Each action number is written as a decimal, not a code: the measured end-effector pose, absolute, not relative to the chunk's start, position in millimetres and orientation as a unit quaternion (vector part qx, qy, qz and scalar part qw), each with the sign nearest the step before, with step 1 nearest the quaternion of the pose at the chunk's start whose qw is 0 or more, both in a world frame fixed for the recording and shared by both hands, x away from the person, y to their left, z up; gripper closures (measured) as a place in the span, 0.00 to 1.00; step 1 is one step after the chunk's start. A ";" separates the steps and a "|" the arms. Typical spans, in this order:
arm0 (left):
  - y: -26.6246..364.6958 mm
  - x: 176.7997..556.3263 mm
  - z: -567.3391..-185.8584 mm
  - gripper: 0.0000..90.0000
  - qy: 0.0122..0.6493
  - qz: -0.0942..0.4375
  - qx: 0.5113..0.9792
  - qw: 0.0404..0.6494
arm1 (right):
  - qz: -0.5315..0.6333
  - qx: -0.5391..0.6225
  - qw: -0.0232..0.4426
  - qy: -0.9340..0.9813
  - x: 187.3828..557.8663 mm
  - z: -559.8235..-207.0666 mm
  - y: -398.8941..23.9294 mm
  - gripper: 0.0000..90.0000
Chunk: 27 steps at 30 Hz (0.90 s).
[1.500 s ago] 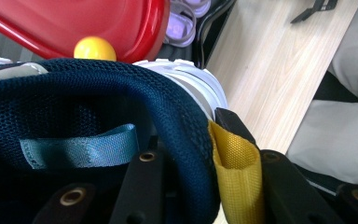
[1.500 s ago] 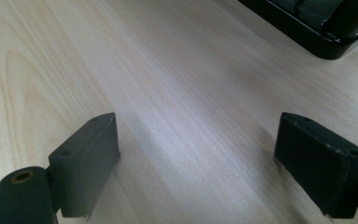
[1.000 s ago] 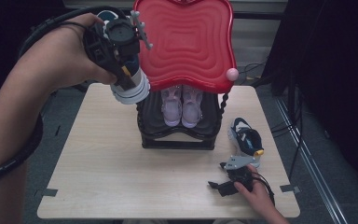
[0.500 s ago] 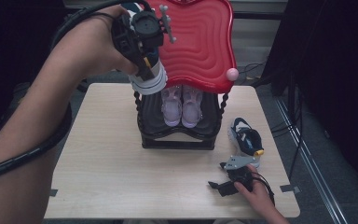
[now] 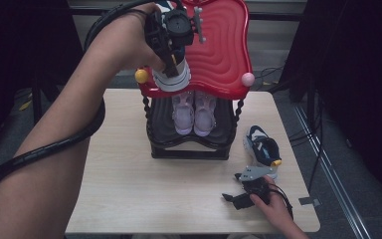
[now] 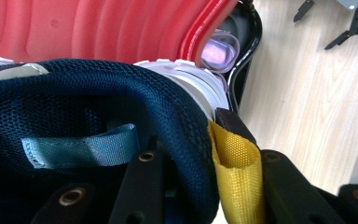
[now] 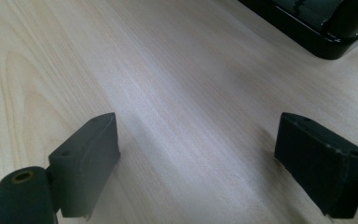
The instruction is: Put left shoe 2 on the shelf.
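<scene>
My left gripper [image 5: 172,60] is shut on a navy sneaker [image 5: 171,77] with a white sole, held toe-down over the left part of the rack's red top shelf [image 5: 224,50]. In the left gripper view one jaw sits inside the mesh collar [image 6: 121,93] and the other outside, beside the yellow heel tab [image 6: 235,168]; my left gripper [image 6: 186,149] pinches the heel. A matching navy sneaker [image 5: 262,149] lies on the table to the right of the rack. My right gripper [image 5: 234,198] rests on the table near the front edge, open and holding nothing [image 7: 196,154].
A pair of pale lilac shoes [image 5: 194,112] stands on the rack's black lower shelf [image 5: 189,149]. The light wooden table [image 5: 119,189] has free room at front left. The left gripper's cable [image 5: 54,144] loops along the forearm. Dark floor surrounds the table.
My left hand has carried the navy sneaker to the right, from beside the rack's left corner to over the red shelf. The right gripper has stayed put.
</scene>
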State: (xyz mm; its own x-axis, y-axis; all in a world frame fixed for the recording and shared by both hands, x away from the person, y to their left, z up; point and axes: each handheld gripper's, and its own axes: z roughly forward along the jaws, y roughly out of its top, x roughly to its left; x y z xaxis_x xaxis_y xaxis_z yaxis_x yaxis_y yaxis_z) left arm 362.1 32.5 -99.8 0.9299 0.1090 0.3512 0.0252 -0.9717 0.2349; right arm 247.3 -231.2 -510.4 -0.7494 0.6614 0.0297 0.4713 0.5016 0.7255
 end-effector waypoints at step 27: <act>-4.5 398.1 -104.5 0.79 -0.010 0.214 0.974 0.074 | 0.374 0.330 0.127 0.857 247.3 -510.4 -231.3 0.14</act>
State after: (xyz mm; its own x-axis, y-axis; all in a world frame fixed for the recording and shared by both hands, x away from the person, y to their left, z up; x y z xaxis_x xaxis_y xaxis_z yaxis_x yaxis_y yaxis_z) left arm 398.1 -4.5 -104.5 0.9082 0.0132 0.4183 -0.0503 -0.9888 0.1404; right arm 247.3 -231.3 -510.4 -0.7497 0.6611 0.0297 0.4712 0.5018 0.7254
